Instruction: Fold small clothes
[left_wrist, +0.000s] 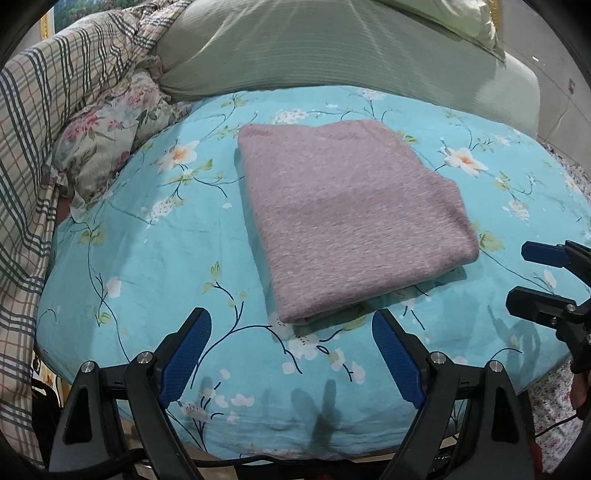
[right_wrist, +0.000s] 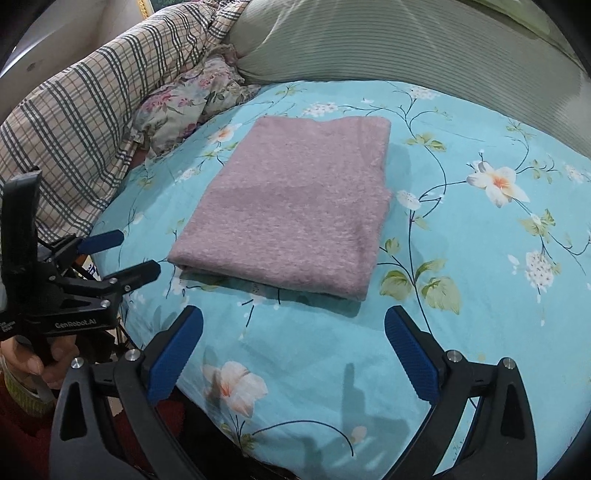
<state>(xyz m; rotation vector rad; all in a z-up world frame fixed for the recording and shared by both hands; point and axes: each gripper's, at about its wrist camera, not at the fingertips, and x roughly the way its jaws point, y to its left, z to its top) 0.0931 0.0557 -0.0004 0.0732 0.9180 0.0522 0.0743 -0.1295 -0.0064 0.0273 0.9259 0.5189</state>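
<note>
A mauve knit garment (left_wrist: 343, 214) lies folded into a neat rectangle on the turquoise floral bedsheet (left_wrist: 147, 258); it also shows in the right wrist view (right_wrist: 291, 210). My left gripper (left_wrist: 291, 328) is open and empty, hovering just short of the garment's near edge. It also shows at the left of the right wrist view (right_wrist: 129, 254), open. My right gripper (right_wrist: 293, 325) is open and empty, a little back from the garment's near edge. It shows at the right edge of the left wrist view (left_wrist: 524, 277).
A plaid quilt (left_wrist: 48, 122) and a floral pillow (left_wrist: 110, 136) are bunched at the left. A pale green ribbed pillow (left_wrist: 314, 48) lies behind the garment. The bed's front edge (left_wrist: 295, 446) is just under the grippers.
</note>
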